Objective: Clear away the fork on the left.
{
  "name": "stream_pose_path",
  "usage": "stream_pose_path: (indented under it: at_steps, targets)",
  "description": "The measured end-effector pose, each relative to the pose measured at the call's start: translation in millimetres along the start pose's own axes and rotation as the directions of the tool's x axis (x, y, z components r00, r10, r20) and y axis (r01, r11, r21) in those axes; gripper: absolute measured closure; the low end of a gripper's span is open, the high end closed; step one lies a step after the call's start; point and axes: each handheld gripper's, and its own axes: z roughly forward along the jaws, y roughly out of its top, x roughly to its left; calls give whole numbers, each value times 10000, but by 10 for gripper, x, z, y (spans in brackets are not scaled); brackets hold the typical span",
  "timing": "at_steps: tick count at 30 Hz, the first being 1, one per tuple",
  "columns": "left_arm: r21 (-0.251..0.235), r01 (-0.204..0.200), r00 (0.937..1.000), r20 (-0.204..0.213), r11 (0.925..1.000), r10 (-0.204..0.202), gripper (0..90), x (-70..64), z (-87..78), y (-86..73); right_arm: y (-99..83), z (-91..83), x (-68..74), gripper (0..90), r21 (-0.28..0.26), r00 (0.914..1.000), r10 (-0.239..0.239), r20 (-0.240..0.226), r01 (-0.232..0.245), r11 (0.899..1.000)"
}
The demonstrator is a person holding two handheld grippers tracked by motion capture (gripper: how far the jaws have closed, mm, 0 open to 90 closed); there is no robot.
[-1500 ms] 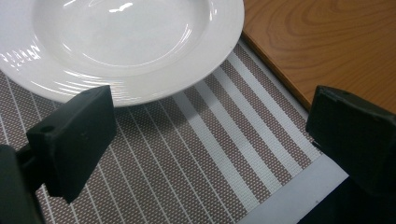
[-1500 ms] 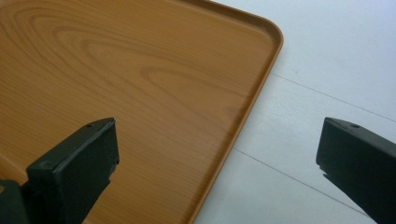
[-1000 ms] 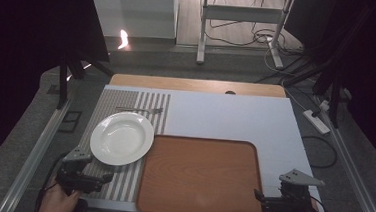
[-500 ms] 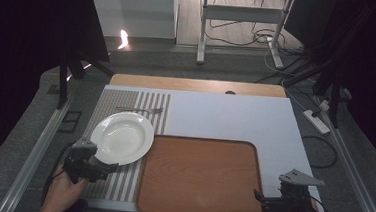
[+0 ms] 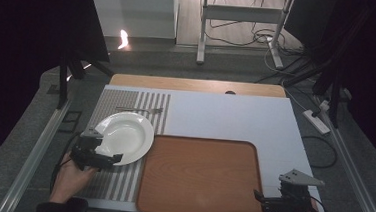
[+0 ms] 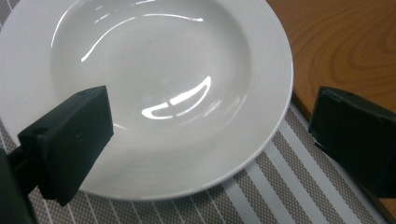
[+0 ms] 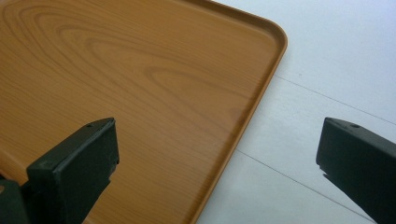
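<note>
On the striped mat [image 5: 113, 178], just left of the tray [image 5: 201, 179], sits the plate [image 5: 126, 137]. Left gripper [image 5: 103, 156] hangs wide over its near rim; slide one jaw under the rim before closing. It has moved forward since earlier. Right gripper [image 5: 264, 202] waits wide, unmoved.

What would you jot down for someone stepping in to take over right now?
Left hand-held gripper: open, jaws either side of the near rim of the white plate, not gripping yet.
Right hand-held gripper: open, holding nothing, at the near right corner of the wooden tray.
The plate sits on the striped mat, beside the tray. A fork lies behind it.
Nothing lifted yet; likely next: grasp the plate.
</note>
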Motion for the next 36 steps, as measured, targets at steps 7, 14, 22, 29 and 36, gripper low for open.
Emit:
stream_pose_path:
  at_steps: [7,14,22,29,36]
  targets:
    - [93,-253,9997,-57,9996,254,1,47,78,113,0,-2,-5,0,9,10000,16,-27,-16,10000]
    - [123,-535,9984,-165,9985,537,0,98,142,250,1,-1,-5,0,12,10000,21,-35,-20,10000]
    - [77,-577,9982,-151,9983,578,0,171,253,397,1,1,-7,0,18,10000,30,-48,-30,10000]
    - [-112,-333,9994,-54,9994,332,0,256,341,481,1,1,-8,0,18,10000,29,-55,-29,10000]
    - [-220,-368,9993,-99,9991,366,0,332,405,598,1,2,-6,0,15,10000,25,-62,-25,10000]
